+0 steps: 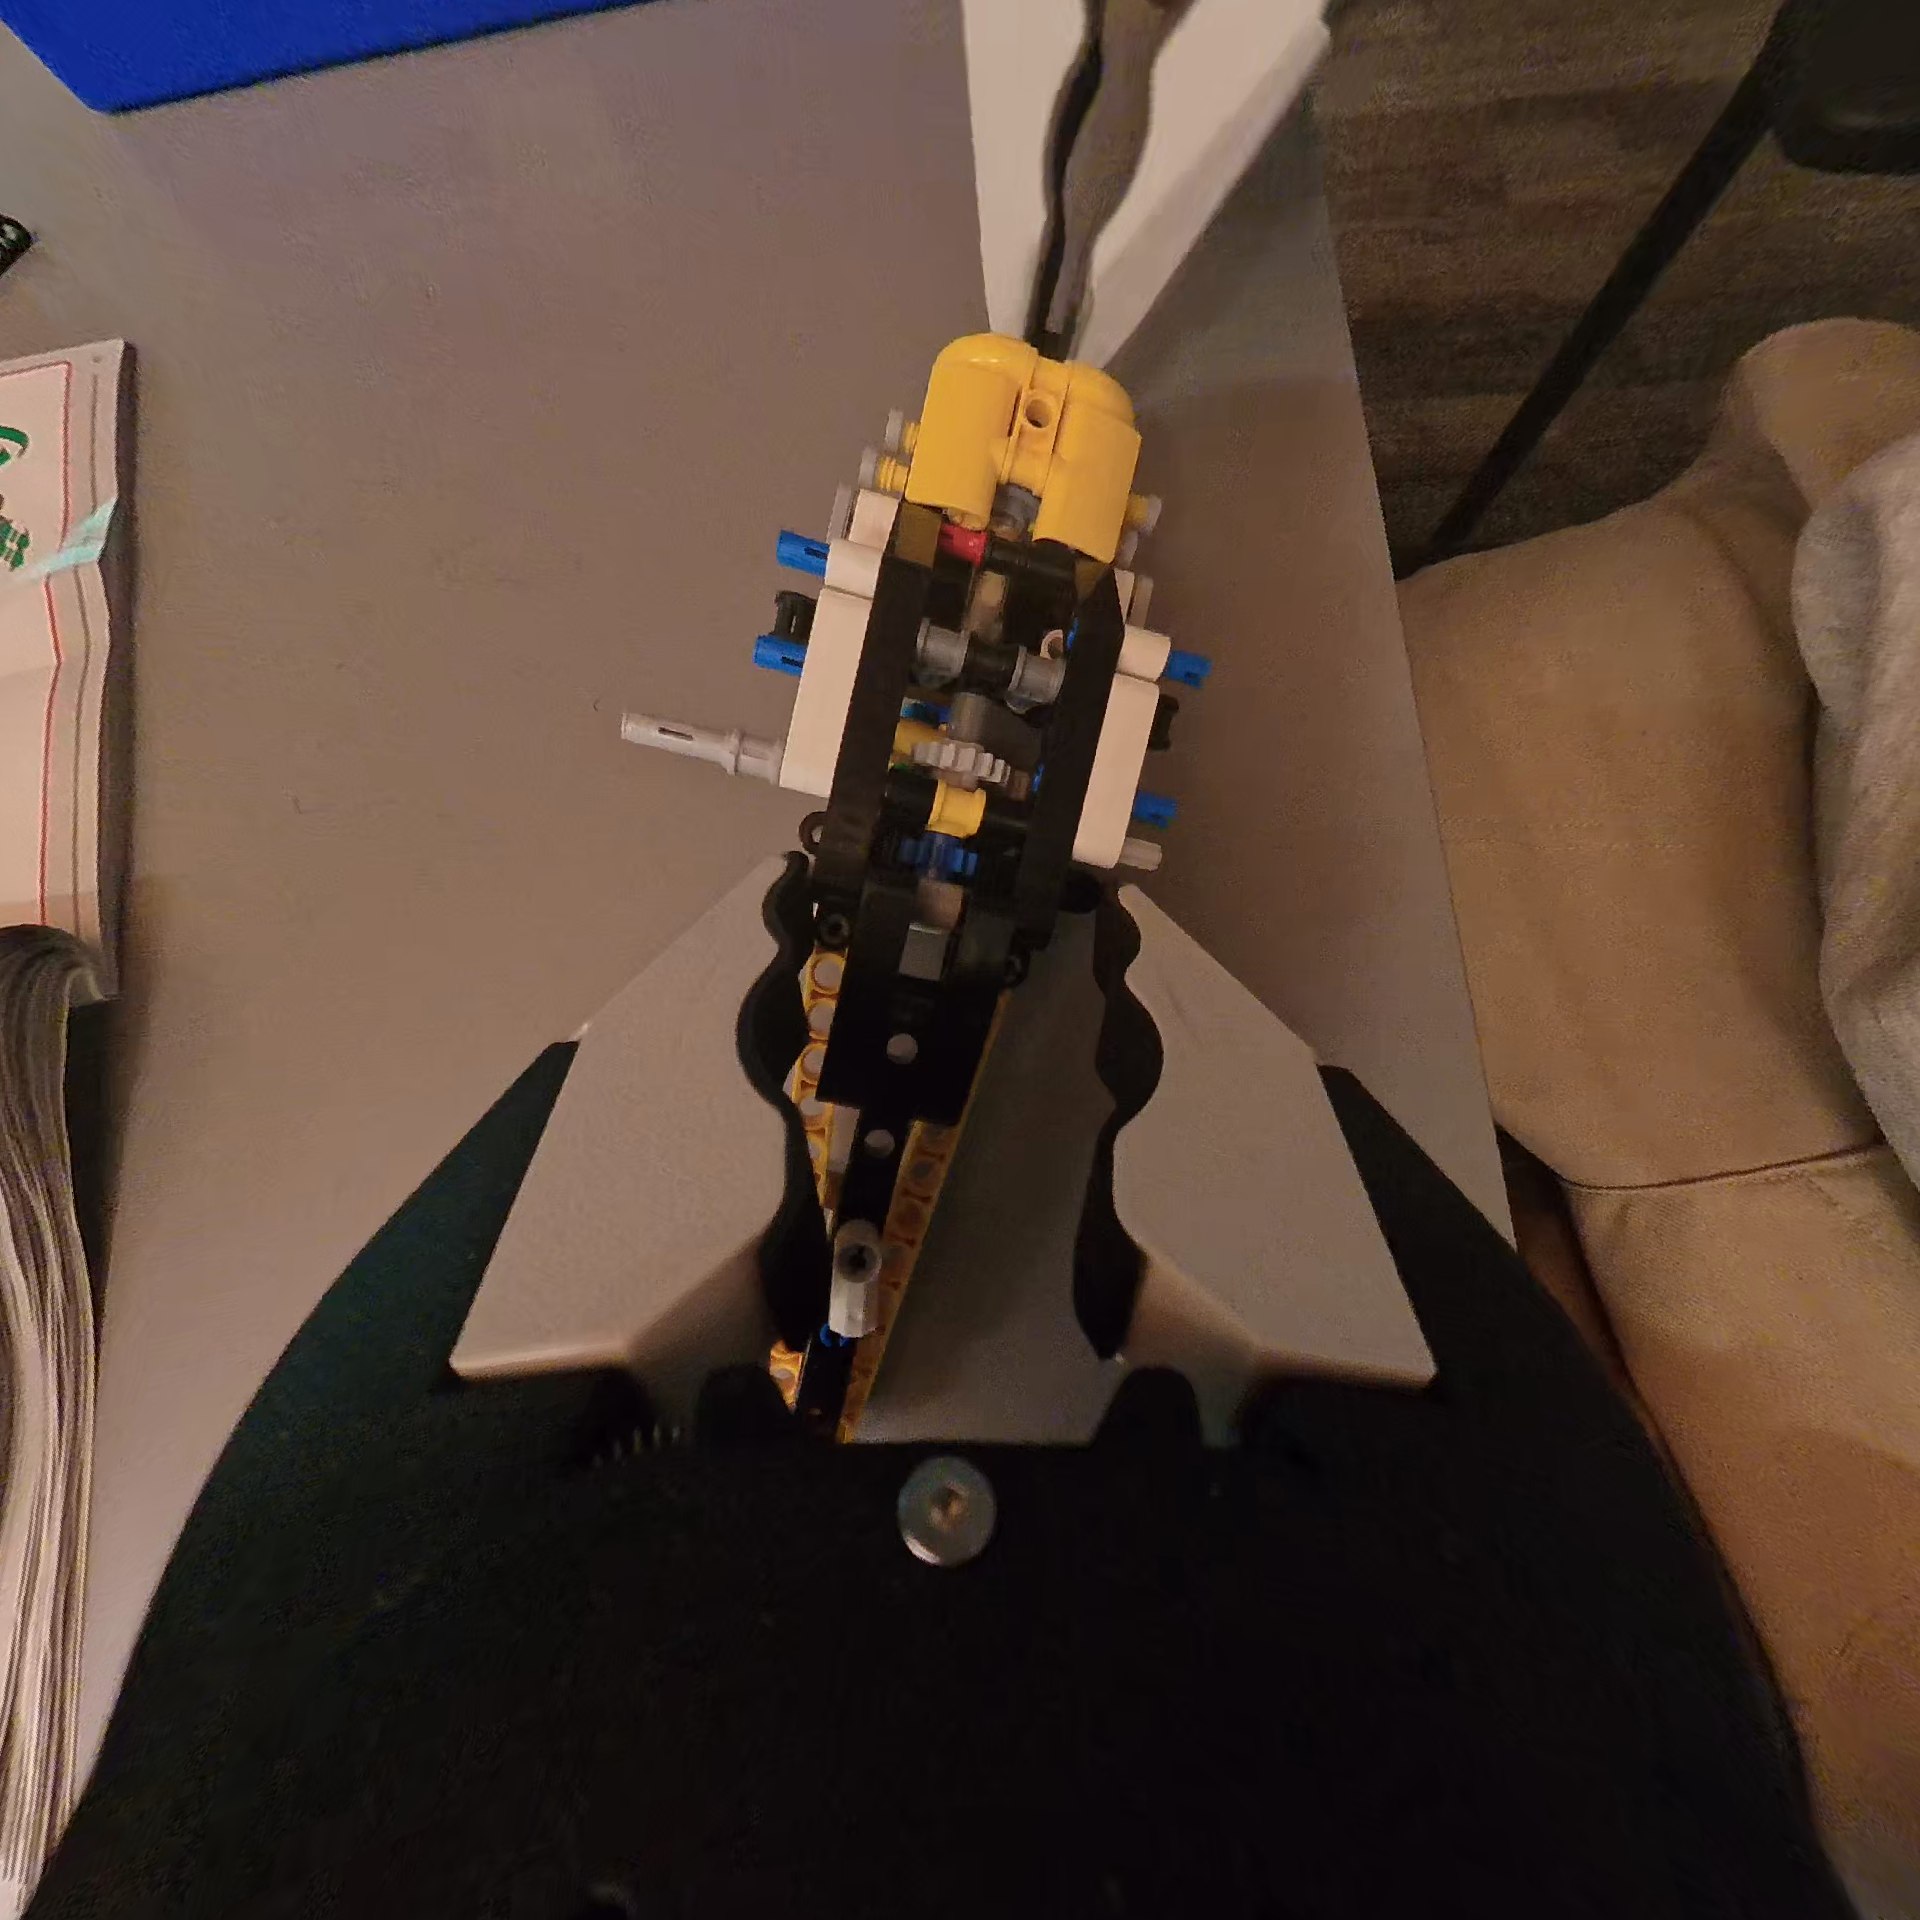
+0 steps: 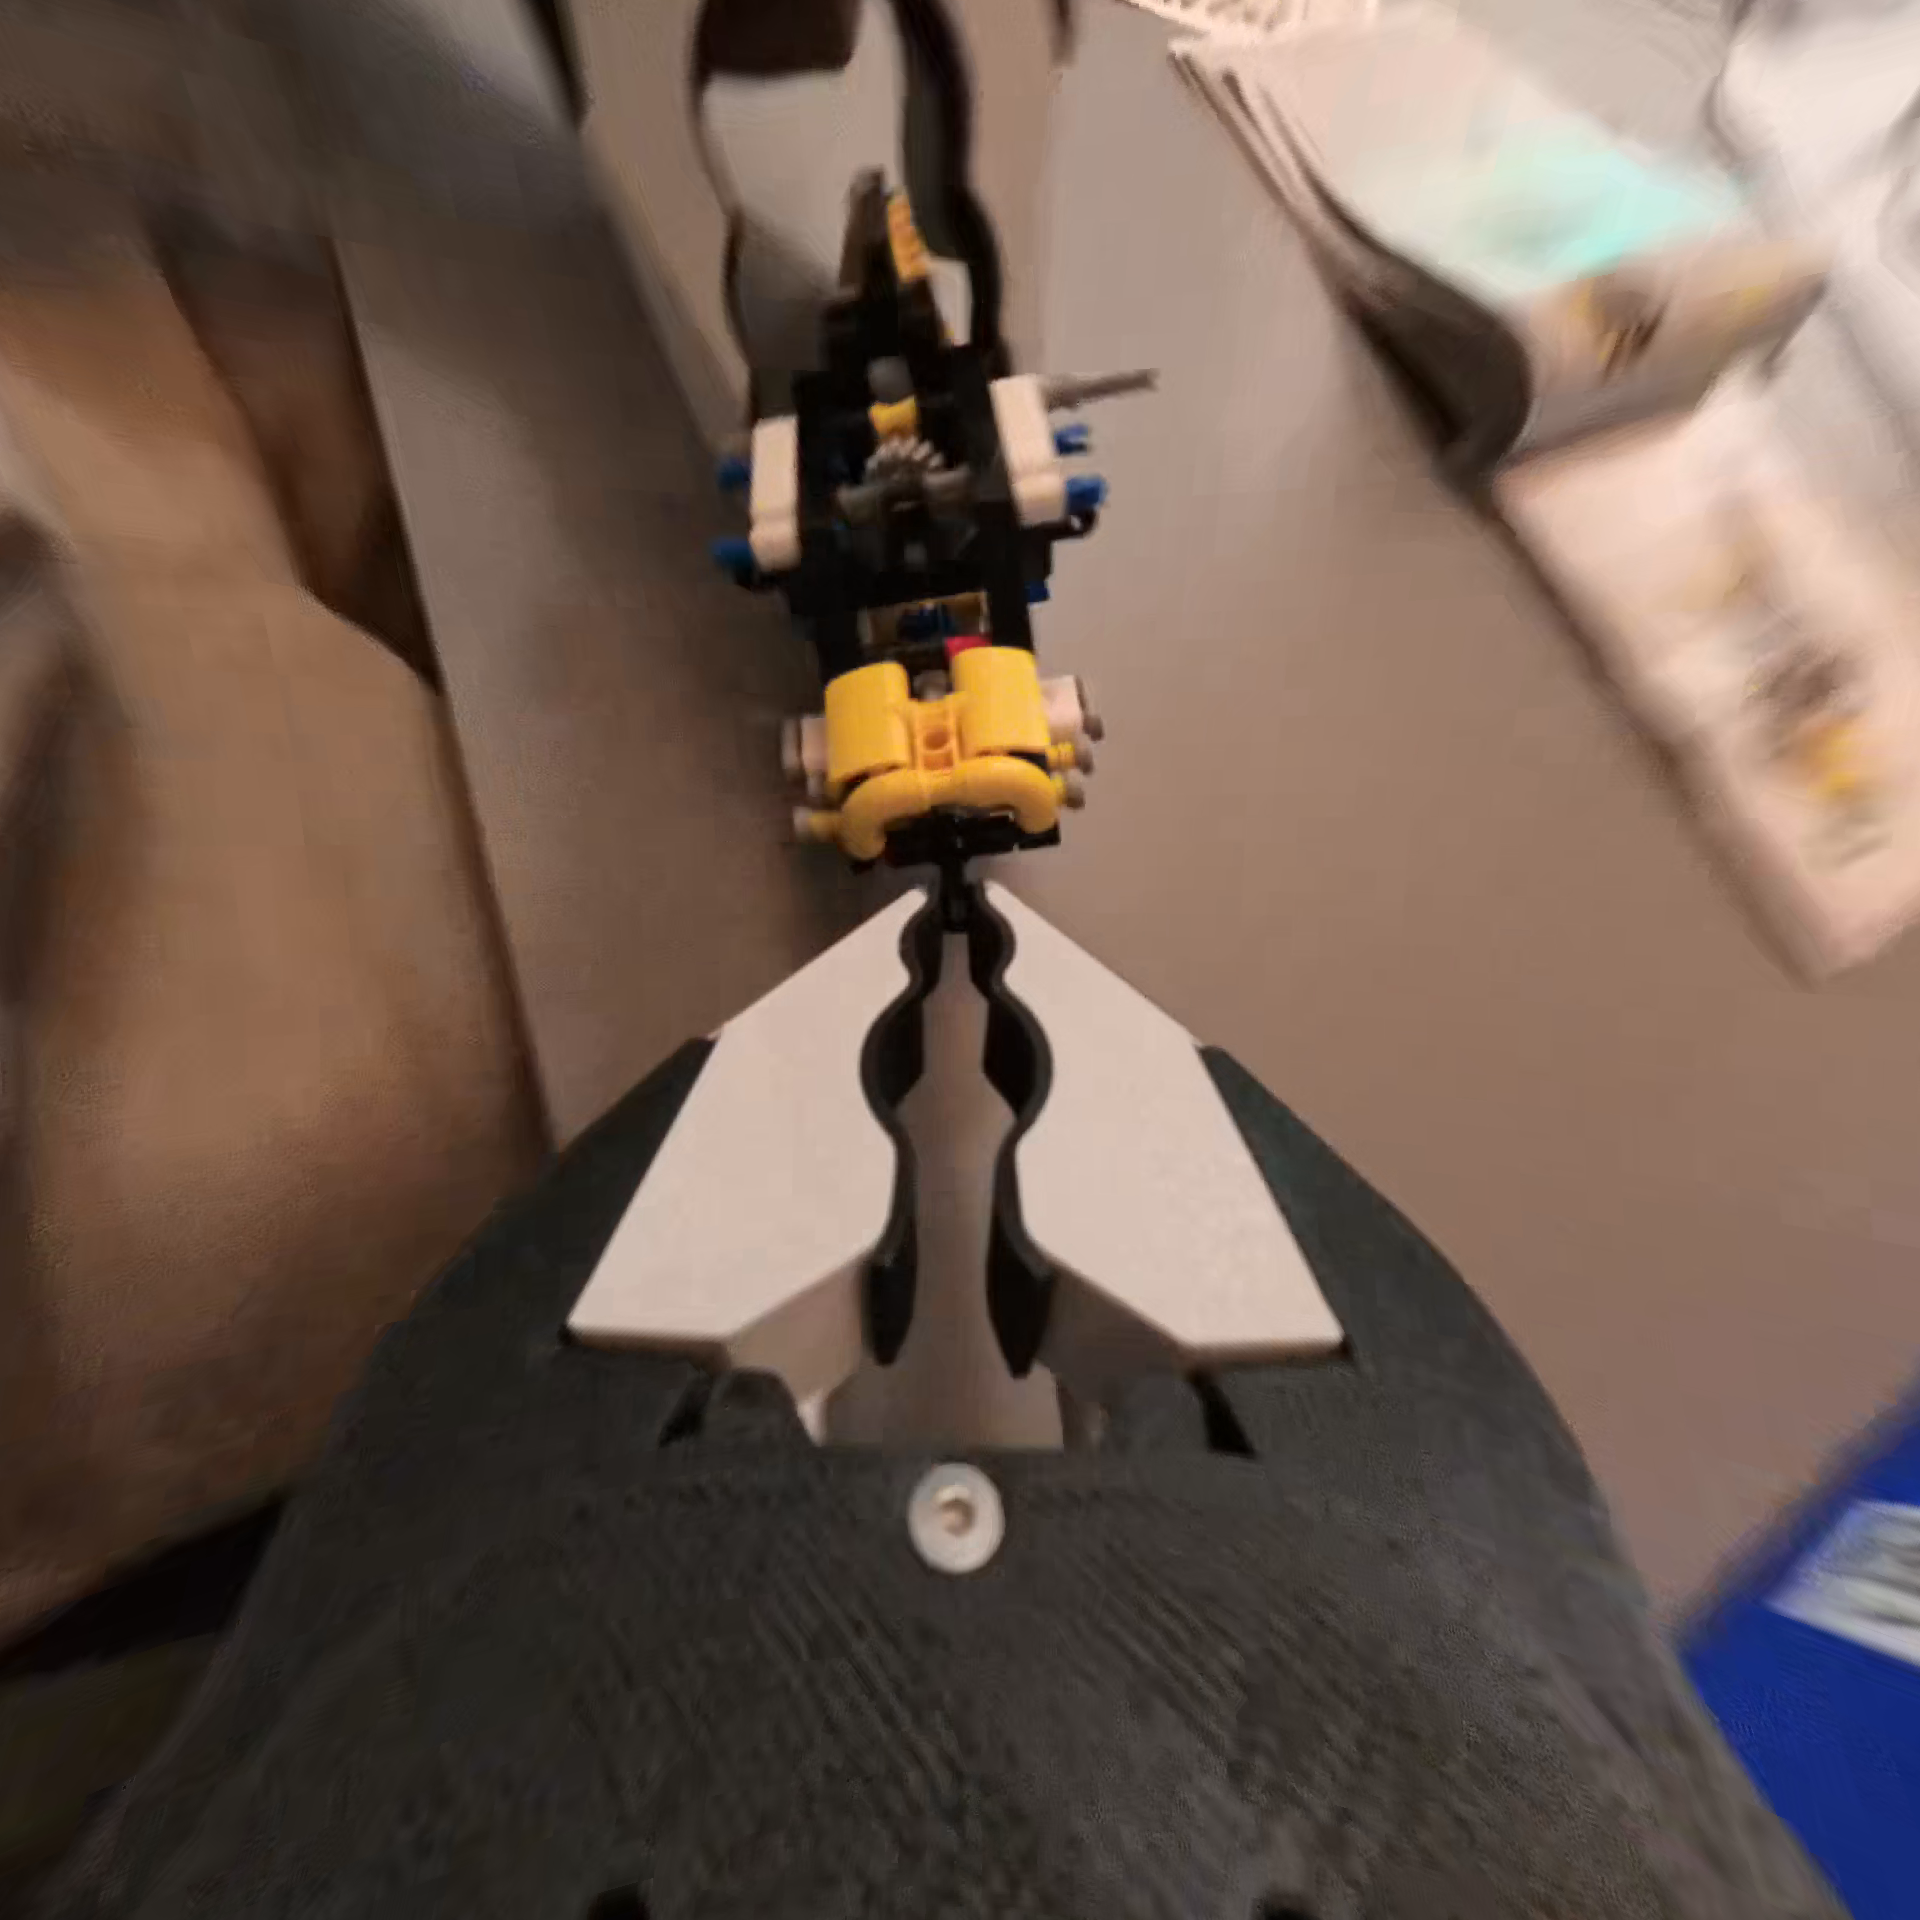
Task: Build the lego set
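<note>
Grey, smooth worktop (image 1: 468,520) fills the background of the left wrist view, with a beige cushioned sofa (image 1: 1621,831) along its right edge. A stack of printed instruction booklets (image 1: 52,727) lies at the left edge, and a blue flat box corner (image 1: 260,42) sits at the far left.

The half-built lego model (image 1: 966,707), of black beams, white panels, blue pins and a yellow rounded cap at its far end, is held above the worktop between both tools. The left tool (image 1: 951,914) is closed narrow on the model's near end, its black wavy pads pressing the black and yellow beams on either side.

The right tool (image 2: 956,904), white-sided with black wavy pads, meets the model (image 2: 925,582) from the opposite end. Its tips are nearly together, pinching a small black pin (image 2: 953,883) that touches the model's underside just below the yellow cap. The right wrist view is motion-blurred, so whether the pin is seated cannot be told.
</note>
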The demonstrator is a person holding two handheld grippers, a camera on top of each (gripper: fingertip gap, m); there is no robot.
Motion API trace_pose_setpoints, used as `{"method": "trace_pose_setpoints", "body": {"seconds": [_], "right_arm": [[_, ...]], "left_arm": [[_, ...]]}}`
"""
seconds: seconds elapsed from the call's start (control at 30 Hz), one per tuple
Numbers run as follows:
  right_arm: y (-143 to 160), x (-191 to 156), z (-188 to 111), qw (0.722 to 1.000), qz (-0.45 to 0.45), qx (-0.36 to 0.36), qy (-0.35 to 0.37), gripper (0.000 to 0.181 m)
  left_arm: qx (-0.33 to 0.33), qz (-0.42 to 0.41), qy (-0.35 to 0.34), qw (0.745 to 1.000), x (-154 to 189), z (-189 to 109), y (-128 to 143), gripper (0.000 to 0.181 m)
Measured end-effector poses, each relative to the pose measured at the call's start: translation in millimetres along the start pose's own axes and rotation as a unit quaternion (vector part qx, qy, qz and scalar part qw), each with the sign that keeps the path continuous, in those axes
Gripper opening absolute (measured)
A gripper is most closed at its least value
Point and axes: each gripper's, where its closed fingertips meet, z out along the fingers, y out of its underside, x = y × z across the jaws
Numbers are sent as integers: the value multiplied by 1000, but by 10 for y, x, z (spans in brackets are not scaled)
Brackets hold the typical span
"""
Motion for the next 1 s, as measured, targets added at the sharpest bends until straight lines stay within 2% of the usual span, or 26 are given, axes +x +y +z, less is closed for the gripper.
{"method": "trace_pose_setpoints", "body": {"seconds": [0.07,0.13,0.2,0.23,0.27,0.37,0.43,0.5,0.6,0.77,0.83,0.87,0.93,1.0], "right_arm": [[4,23,4,980,-177,-31,87,2],[-4,60,5,929,-325,-65,163,2],[-16,80,11,887,-405,-82,208,2],[-15,78,14,884,-409,-82,211,2],[-13,75,17,893,-393,-79,205,2],[-3,59,25,945,-281,-70,154,2],[5,38,29,977,-175,-61,101,2],[-18,8,23,997,-51,-43,37,2],[-34,-19,21,989,133,-20,-58,3],[-72,-44,6,926,337,16,-172,3],[-76,-39,6,912,363,29,-189,3],[-73,-36,9,917,352,32,-185,3],[-67,-29,10,941,297,30,-157,3],[-59,-21,14,973,203,18,-110,3]], "left_arm": [[0,1,0,1000,0,0,1,54],[-1,-1,0,1000,-3,-1,2,54],[0,-3,0,1000,-7,-5,6,54],[0,-3,0,1000,-8,-7,7,54],[0,-3,-1,1000,-7,-8,4,54],[-2,0,-2,1000,-6,-7,4,54],[-1,1,-3,1000,-4,-7,1,53],[-4,2,-3,1000,-3,-9,11,53],[-4,2,-3,1000,-2,-9,11,53],[-4,3,-3,1000,-1,-10,11,53],[-4,3,-3,1000,0,-10,11,53],[-3,2,-3,1000,-1,-10,10,53],[-3,2,-2,1000,-1,-10,10,53],[-2,1,-2,1000,-1,-10,9,53]]}}
